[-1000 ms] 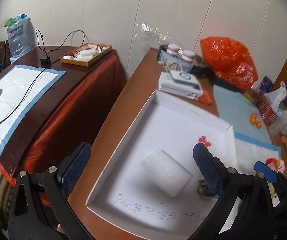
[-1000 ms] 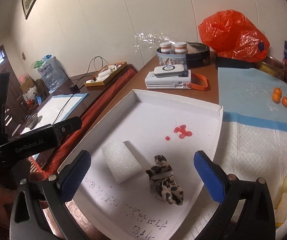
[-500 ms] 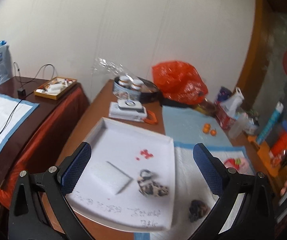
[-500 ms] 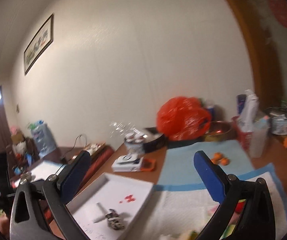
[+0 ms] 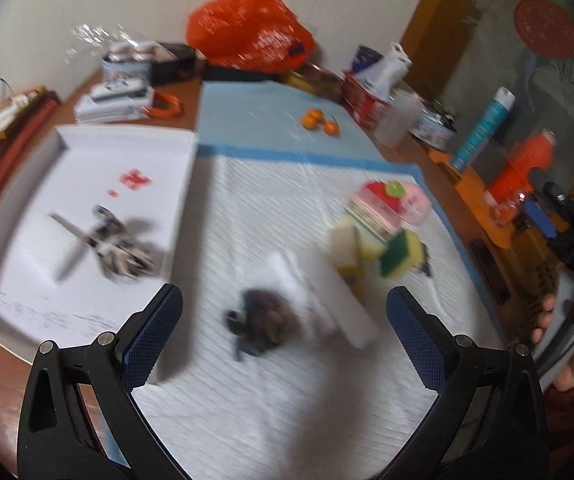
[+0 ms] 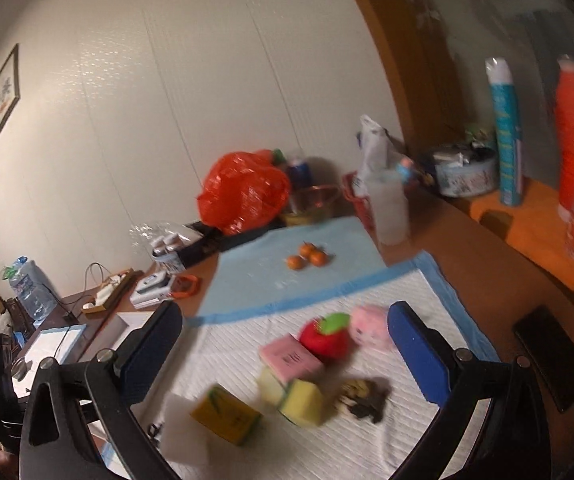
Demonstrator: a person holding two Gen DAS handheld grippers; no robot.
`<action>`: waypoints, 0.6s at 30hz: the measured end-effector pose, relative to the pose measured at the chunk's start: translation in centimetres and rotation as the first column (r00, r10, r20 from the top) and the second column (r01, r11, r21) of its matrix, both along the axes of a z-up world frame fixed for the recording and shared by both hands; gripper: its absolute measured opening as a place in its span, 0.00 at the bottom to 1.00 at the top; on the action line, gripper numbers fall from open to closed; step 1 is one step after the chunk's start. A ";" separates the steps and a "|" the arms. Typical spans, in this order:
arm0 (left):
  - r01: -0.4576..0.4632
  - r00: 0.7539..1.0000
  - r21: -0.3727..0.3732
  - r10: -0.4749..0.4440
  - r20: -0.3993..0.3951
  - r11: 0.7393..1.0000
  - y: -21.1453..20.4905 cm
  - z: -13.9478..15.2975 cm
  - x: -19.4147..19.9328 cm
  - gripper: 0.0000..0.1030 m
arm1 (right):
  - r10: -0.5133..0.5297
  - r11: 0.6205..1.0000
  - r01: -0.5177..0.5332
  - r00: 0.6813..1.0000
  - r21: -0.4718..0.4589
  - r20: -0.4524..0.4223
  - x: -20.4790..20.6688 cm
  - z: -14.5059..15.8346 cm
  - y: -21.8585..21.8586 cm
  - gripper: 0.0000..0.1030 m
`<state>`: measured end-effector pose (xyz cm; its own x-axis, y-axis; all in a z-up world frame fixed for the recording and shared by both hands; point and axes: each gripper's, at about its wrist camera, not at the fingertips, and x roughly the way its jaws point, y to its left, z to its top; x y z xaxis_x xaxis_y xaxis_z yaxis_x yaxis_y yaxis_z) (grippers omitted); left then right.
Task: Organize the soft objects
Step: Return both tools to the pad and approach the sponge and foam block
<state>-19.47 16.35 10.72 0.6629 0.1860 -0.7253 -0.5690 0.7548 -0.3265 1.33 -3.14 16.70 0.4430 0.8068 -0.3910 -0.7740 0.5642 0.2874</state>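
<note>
white tray (image 5: 87, 168), handwriting along its near edge, lower left of the left wrist view: too blurred to read
pink box (image 6: 290, 360), dark print on its top, lower centre of the right wrist view: illegible
teal can (image 6: 507, 136), upper right: lettering unreadable

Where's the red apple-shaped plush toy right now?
In the right wrist view, the red apple-shaped plush toy sits on the white quilted pad, between the pink block and the pink plush.

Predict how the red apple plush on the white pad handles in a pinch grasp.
The red apple plush looks fabric-soft, so it probably squashes between the jaws. Likely light for its size. Its rounded body may roll or nudge the pink block, which looks close against it.
</note>
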 end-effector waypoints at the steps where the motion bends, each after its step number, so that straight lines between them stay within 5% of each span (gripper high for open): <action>1: 0.015 1.000 -0.022 -0.015 -0.006 1.000 -0.6 -0.4 0.9 1.00 | -0.004 1.000 0.004 1.000 -0.010 -0.014 0.5 -0.5 -0.7 1.00; 7: 0.002 0.999 -0.080 -0.006 -0.053 0.997 -2.3 -2.2 4.2 0.95 | 0.000 0.996 -0.003 0.999 -0.086 -0.034 2.4 -2.8 -1.8 1.00; 11: 0.004 0.992 -0.022 -0.007 -0.123 1.000 -2.9 -3.4 6.5 0.79 | -0.009 0.986 -0.004 0.997 -0.168 -0.078 4.0 -4.9 -1.7 1.00; 13: 0.003 0.992 -0.015 -0.005 -0.129 1.000 -3.0 -4.0 6.6 0.62 | -0.027 0.981 0.001 0.991 -0.195 -0.129 5.0 -6.0 -1.9 1.00; 14: 0.001 0.990 -0.015 -0.003 -0.141 1.000 -3.0 -4.4 6.8 0.42 | -0.024 0.979 -0.008 0.988 -0.203 -0.153 5.4 -6.5 -1.9 1.00; 15: -0.003 0.989 -0.020 0.000 -0.148 1.000 -2.8 -4.7 6.7 0.34 | -0.012 0.979 -0.023 0.986 -0.204 -0.168 5.6 -6.9 -1.8 1.00; 18: -0.018 0.991 -0.010 0.017 -0.130 1.000 -2.6 -4.6 6.2 0.29 | 0.050 0.974 -0.083 0.986 -0.209 -0.159 5.3 -7.3 -1.2 1.00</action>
